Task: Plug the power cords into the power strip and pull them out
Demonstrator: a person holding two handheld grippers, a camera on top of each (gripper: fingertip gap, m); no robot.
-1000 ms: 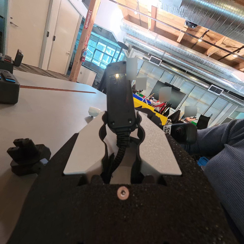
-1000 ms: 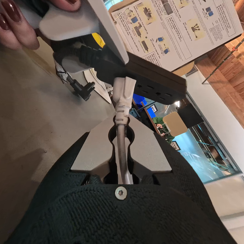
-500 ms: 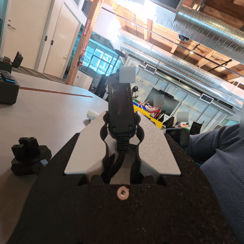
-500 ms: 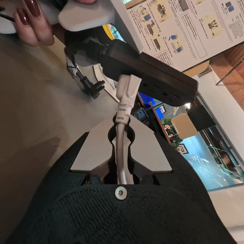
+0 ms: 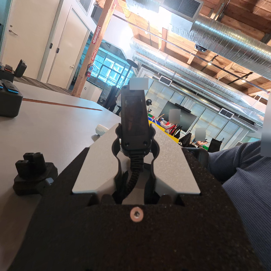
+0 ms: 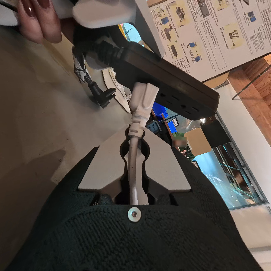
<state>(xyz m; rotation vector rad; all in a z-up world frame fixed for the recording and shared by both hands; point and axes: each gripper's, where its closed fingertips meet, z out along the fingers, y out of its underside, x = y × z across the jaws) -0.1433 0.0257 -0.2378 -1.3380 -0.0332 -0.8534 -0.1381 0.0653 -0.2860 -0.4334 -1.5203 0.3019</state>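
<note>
My left gripper (image 5: 134,132) is shut on the cord end of the black power strip (image 5: 134,117), which stands up out of the jaws. In the right wrist view the strip (image 6: 168,82) hangs slantwise above the table, held by the left gripper (image 6: 102,14) and a hand (image 6: 39,22). A white plug (image 6: 143,99) sits in the strip's first socket. My right gripper (image 6: 135,132) is shut on the white cord (image 6: 132,161) just below the plug's strain relief. The other sockets (image 6: 183,105) are empty.
A loose black plug (image 5: 32,173) lies on the grey table (image 5: 51,132) at the left; it also shows with its braided cord in the right wrist view (image 6: 102,95). Black boxes (image 5: 8,99) stand far left. A small white part (image 5: 100,129) lies ahead. An instruction sheet (image 6: 212,29) stands behind the strip. A blue sleeve (image 5: 242,183) is at the right.
The left gripper has tilted upward with the strip, showing more ceiling. In the right view the strip and hand have shifted right and down. The white plug has stayed in its socket.
</note>
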